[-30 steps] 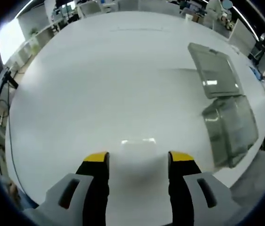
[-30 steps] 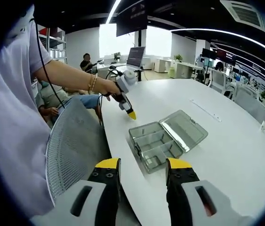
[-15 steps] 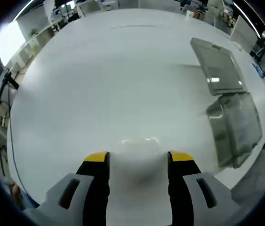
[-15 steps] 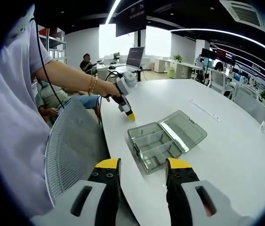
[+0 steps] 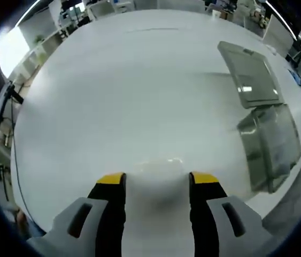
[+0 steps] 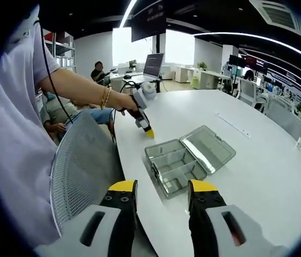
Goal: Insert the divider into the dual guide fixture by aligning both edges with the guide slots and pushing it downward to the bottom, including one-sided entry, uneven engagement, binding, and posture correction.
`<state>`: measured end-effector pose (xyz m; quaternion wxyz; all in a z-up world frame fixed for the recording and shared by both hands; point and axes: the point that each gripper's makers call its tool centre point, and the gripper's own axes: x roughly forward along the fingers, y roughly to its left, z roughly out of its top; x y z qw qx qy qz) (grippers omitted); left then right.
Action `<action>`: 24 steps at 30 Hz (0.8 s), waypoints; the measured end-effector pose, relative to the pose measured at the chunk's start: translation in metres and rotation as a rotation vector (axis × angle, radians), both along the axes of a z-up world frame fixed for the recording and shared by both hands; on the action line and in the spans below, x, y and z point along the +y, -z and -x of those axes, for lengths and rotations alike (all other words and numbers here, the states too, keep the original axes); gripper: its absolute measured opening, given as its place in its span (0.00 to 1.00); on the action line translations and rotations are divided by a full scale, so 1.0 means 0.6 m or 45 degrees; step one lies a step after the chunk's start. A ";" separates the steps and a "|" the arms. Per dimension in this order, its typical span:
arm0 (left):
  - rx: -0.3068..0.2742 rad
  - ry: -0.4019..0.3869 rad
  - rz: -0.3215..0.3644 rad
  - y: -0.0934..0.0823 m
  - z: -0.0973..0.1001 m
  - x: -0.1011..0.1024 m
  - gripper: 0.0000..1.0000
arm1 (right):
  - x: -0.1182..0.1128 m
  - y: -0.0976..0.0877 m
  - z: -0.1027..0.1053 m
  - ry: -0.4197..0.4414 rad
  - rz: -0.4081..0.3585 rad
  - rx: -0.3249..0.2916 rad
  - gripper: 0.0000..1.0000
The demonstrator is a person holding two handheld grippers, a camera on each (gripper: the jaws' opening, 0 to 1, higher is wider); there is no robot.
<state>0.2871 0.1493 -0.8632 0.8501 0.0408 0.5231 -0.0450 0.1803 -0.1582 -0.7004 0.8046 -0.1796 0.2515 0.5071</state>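
I read little change over the last second: the left tongs (image 5: 151,179) have drifted slightly, so the clear hinged box (image 5: 268,147) now sits a touch further toward the right of the left gripper view. In the right gripper view the left tongs (image 6: 148,131) have stayed low over the white surface (image 6: 257,166), just beyond the box (image 6: 187,159). No insertion step has begun; I judge the task to be at the approach stage.

Tong state: the left tongs are spread with nothing gripped. A faint pale translucent patch (image 5: 160,162) lies on the surface just ahead of their tips; I cannot tell whether it is the divider or a reflection. The right tongs (image 6: 162,186) are also spread and empty, hanging above the near edge of the surface.

View differences: the right gripper view shows the box from above with its lid (image 6: 210,146) laid open flat, internal partitions visible in the base, and the person's hand (image 6: 119,99) on the left tool. The left gripper view shows the same box side-on near the surface edge, its interior unreadable.
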 end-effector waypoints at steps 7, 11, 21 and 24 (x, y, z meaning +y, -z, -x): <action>-0.001 -0.006 0.000 0.000 -0.001 0.002 0.45 | 0.002 0.000 -0.001 -0.003 0.001 0.000 0.34; 0.006 -0.010 0.000 -0.001 0.000 0.001 0.45 | 0.002 0.000 -0.003 -0.001 -0.001 -0.002 0.34; 0.027 -0.030 -0.007 -0.001 0.000 -0.003 0.30 | -0.002 0.000 -0.003 0.012 -0.007 -0.005 0.34; 0.031 -0.040 -0.008 -0.001 0.000 -0.003 0.30 | -0.004 0.001 -0.004 0.016 -0.006 -0.006 0.34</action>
